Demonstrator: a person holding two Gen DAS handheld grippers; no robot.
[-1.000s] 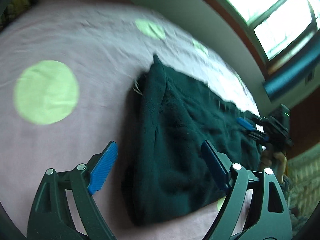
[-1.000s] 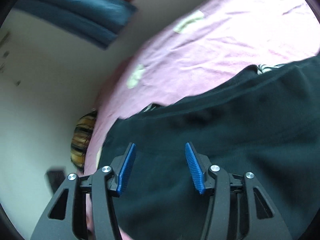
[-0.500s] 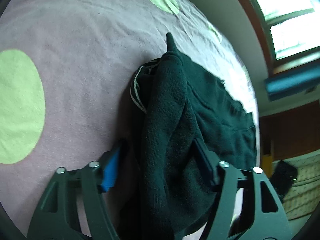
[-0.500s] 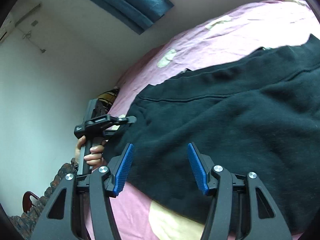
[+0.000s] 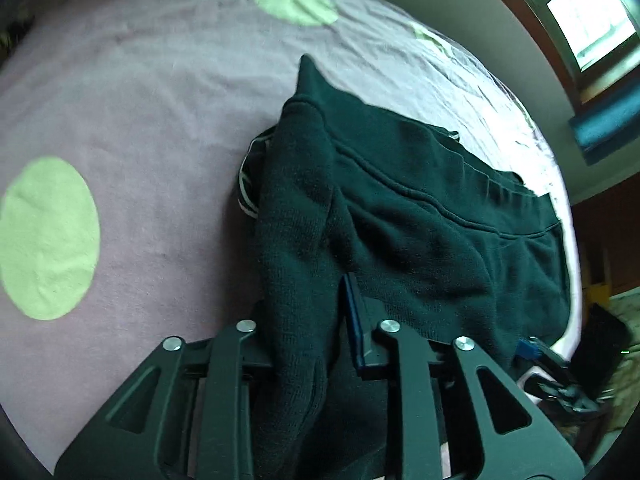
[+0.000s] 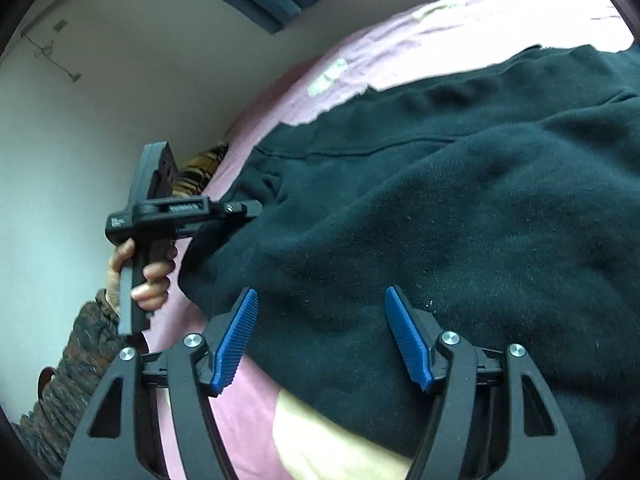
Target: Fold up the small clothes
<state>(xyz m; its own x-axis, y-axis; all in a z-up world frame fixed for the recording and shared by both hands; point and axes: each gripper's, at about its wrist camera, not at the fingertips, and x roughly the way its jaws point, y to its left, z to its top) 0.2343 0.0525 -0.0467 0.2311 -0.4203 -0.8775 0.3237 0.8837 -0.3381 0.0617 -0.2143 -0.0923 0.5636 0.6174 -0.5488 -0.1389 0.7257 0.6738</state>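
Observation:
A dark green fleece garment (image 5: 420, 208) lies on a pink bed sheet (image 5: 160, 100) with green dots. My left gripper (image 5: 308, 332) is shut on the garment's near edge, a thick fold bunched between its fingers. In the right wrist view the same garment (image 6: 460, 220) fills the right side. My right gripper (image 6: 324, 340) is open, its blue pads (image 6: 236, 336) just over the garment's near edge, touching nothing that I can see. The left gripper (image 6: 240, 210) also shows there at the garment's left corner, held by a hand (image 6: 140, 272).
The pink sheet (image 6: 440, 32) extends behind the garment. A window (image 5: 580, 12) and a blue curtain (image 5: 608, 124) are at the upper right. A striped cloth (image 6: 196, 172) lies at the bed's far corner by the white wall (image 6: 100, 100).
My left gripper moved onto the garment's edge and closed on it, bunching a fold. My right gripper stayed open and drew back to the garment's near edge.

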